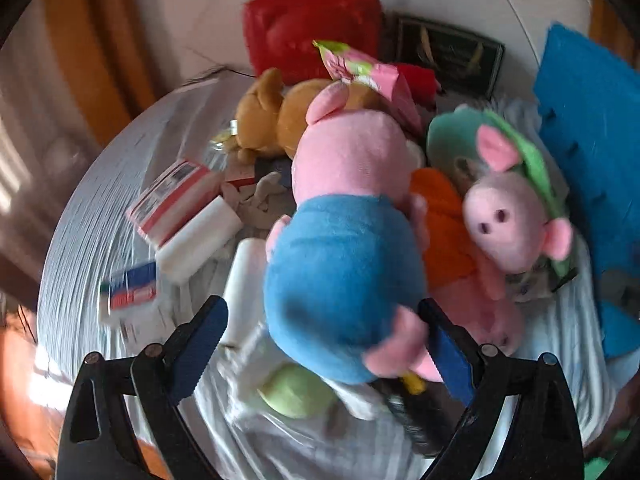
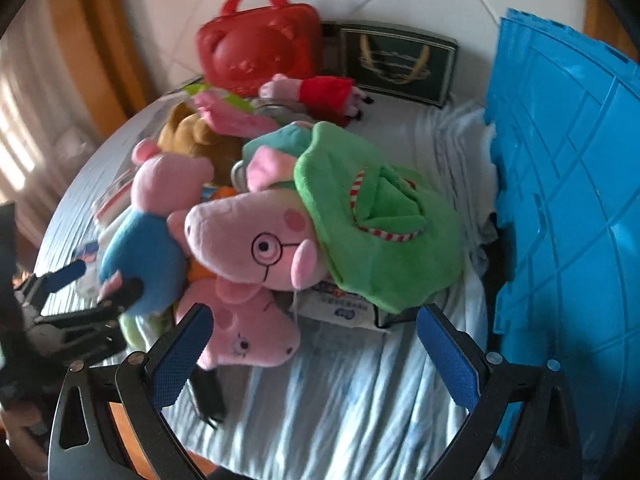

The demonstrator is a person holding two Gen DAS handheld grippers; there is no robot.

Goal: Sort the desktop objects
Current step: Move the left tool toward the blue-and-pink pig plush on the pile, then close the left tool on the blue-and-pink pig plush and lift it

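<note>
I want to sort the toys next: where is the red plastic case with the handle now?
In both wrist views the red plastic case stands at the far end of the pile, left of the dark green box.

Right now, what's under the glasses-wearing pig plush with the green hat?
Under the glasses pig lie a smaller pink pig plush and a white printed packet, on the striped cloth. An orange patch shows beside it; anything deeper is covered.

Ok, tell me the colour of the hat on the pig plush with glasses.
Green hat with a red-and-white striped trim, clearest in the right wrist view.
</note>
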